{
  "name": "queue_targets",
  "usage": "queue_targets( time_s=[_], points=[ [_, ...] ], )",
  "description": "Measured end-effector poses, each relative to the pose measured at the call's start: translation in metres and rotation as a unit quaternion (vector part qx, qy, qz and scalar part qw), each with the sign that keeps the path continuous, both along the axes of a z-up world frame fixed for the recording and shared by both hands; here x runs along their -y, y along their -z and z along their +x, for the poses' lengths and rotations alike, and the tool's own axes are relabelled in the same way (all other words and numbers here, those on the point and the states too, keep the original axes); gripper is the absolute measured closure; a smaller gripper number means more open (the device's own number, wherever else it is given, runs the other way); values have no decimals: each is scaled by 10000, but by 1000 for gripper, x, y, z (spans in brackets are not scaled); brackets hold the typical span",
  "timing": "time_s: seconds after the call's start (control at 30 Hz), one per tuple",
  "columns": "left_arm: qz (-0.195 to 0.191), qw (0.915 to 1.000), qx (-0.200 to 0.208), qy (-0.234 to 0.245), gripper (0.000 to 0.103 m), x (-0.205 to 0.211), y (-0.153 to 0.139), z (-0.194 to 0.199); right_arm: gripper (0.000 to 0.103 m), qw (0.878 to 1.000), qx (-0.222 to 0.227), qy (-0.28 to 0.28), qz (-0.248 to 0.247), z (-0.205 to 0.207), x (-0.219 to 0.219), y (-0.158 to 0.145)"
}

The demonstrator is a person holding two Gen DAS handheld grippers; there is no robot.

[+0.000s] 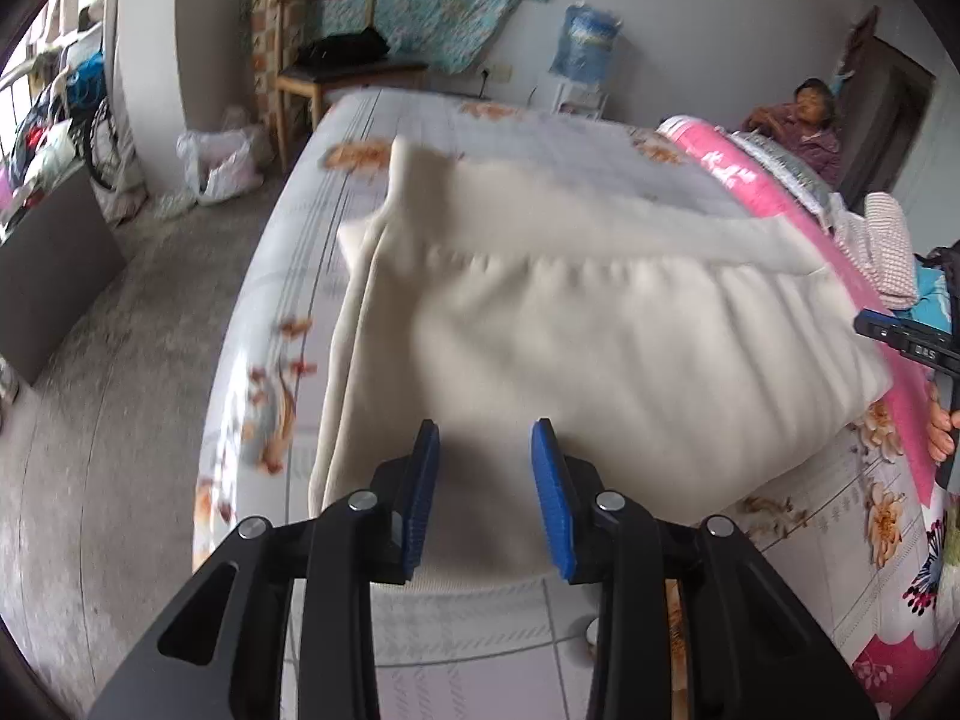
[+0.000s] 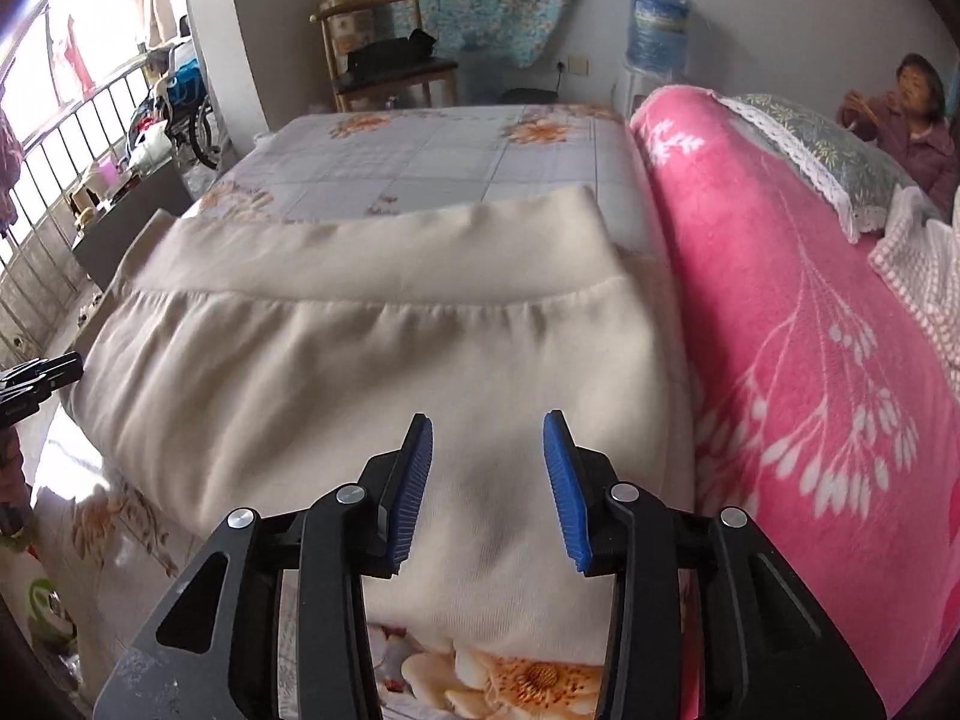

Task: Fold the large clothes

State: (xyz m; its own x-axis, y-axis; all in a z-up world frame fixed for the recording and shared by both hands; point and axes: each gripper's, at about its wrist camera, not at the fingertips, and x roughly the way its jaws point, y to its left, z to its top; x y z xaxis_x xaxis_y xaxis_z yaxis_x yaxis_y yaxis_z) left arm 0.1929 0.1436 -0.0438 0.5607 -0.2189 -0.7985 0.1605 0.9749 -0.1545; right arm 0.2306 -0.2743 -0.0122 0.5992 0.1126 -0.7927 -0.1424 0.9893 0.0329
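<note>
While both gape, cream garment (image 2: pixel 372 372) lies ahead — left claw (image 1: pixel 486 438), right claw (image 2: pixel 487 429).

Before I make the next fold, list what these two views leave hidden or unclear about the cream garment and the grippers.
- Cream garment: its near hem sits behind the right gripper in the right wrist view; layers underneath are hidden.
- Garment's left part, left wrist view: motion blur smears the narrow piece sticking up, so sleeve or leg is unclear.
- Left gripper: open over the cloth; contact cannot be told.
- Pink blanket covers the bed beyond the garment's right edge.
</note>
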Motion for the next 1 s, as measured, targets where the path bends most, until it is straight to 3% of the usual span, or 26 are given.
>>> queue_targets(
  time_s=[0.1,0.17,0.2,0.27,0.37,0.53,0.6,0.8,1.0],
  points=[
    [-386,9987,82,-329,70,-15,4,-3,66,9989,-307,278,221,-5,12,17],
    [-425,9963,110,-745,72,-30,-1,-10,66,9975,-291,529,377,-17,20,10],
    [-632,9945,148,-825,72,-37,-6,-17,65,9970,-272,615,380,-24,22,5],
    [-767,9925,201,-929,71,-44,-13,-33,55,9962,-199,693,497,-39,27,-4],
    [-984,9916,239,-803,67,-44,-18,-57,44,9930,-131,830,834,-64,34,-12],
    [-1671,9840,-88,-612,60,-35,1,-81,42,9808,-471,1074,1556,-84,40,10],
    [-1966,9776,-277,-695,60,-30,14,-80,42,9746,-590,1203,1795,-86,42,21],
    [-3142,9411,-367,-1197,59,-45,31,-63,42,9631,-384,1547,2167,-73,43,25],
    [-3252,9272,-195,-1849,60,-42,29,-50,41,9482,50,2142,2344,-57,39,33]
  ],
)
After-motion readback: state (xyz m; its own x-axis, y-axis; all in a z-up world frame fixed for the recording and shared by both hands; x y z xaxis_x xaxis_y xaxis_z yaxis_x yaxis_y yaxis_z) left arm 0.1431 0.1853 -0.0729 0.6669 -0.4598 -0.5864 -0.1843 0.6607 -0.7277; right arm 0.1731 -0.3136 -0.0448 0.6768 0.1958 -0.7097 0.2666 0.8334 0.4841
